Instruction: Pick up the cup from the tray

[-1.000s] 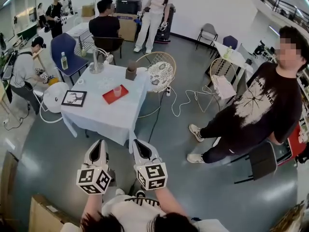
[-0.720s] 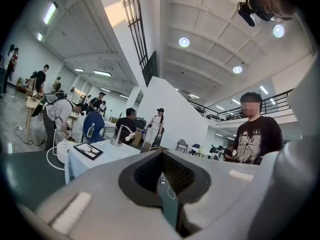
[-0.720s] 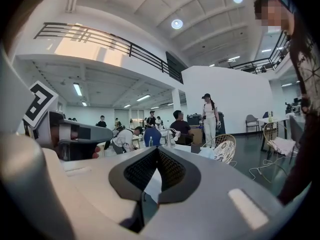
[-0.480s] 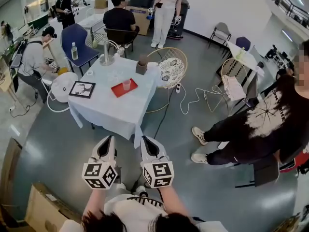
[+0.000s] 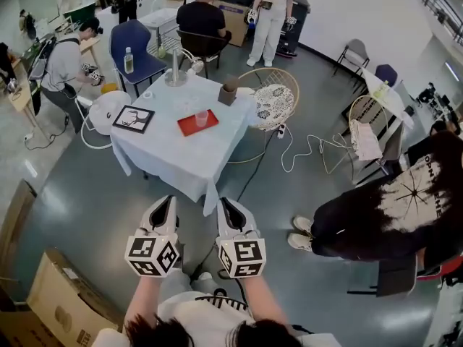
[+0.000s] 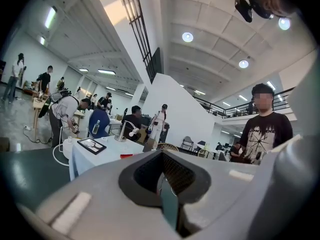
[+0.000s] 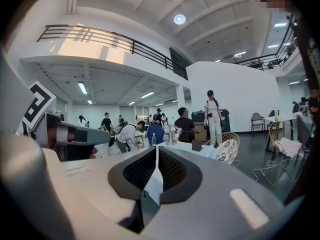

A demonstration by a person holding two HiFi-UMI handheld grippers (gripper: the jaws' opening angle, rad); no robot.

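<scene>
While hanging well short of the desk [image 5: 173, 154], left tongs [image 5: 165, 202]: pressed together, empty
right tongs [image 5: 228, 204]: pressed together, empty
cup [image 5: 202, 118]: on red tray [image 5: 188, 127]

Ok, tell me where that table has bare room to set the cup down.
Bare cloth runs along the table's near edge, in front of the red tray and the picture frame. A narrower strip lies between them. The far side is crowded: lamp, brown box.

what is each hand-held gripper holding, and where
Nothing: left hand-held gripper and right hand-held gripper are both shut, empty; cup sits on tray.
</scene>
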